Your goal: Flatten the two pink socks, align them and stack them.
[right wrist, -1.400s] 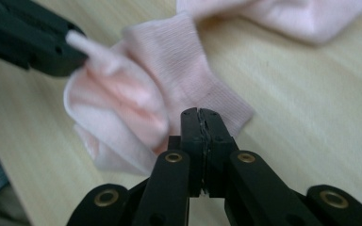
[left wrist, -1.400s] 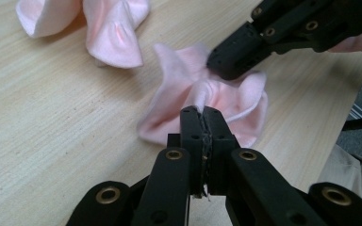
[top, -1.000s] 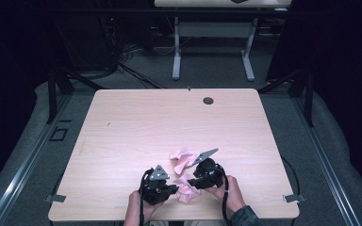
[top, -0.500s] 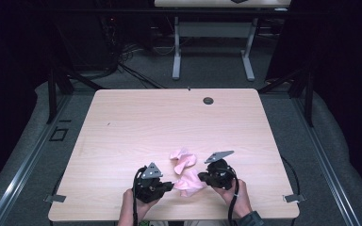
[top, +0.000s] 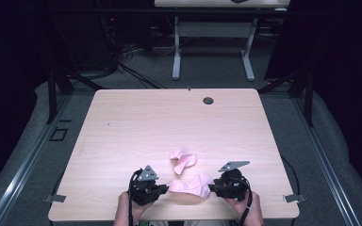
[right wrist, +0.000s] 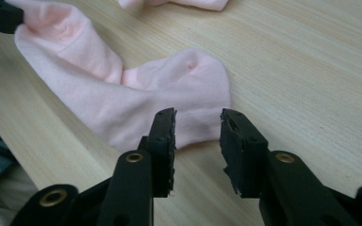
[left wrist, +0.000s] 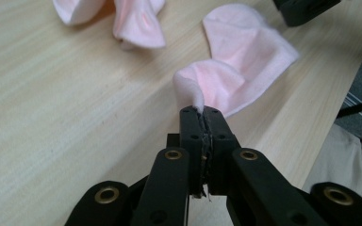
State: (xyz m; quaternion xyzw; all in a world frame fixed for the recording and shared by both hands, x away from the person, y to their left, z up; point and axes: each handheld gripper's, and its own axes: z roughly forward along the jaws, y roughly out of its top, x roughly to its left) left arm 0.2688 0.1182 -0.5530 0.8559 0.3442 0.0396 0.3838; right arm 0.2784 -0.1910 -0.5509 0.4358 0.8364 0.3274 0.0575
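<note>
A pink sock (top: 188, 185) lies flat near the table's front edge, between my two grippers. My left gripper (top: 162, 187) is shut on one end of it; in the left gripper view the pink fabric (left wrist: 226, 75) is pinched between the jaws at my left gripper (left wrist: 204, 112). My right gripper (top: 213, 187) stands open at the sock's other end; in the right gripper view the sock (right wrist: 122, 99) lies just past the parted jaws of my right gripper (right wrist: 197, 123), nothing held. A second pink sock (top: 183, 160) lies crumpled a little farther back.
The wooden table (top: 169, 122) has a dark round grommet (top: 208, 100) near its far edge. The front edge runs close under both hands. Another desk's legs (top: 212, 52) and cables stand on the grey floor beyond.
The right gripper has let go of the sock and moved right; the sock now lies stretched flat near the front edge. The left gripper has kept its hold and shifted slightly.
</note>
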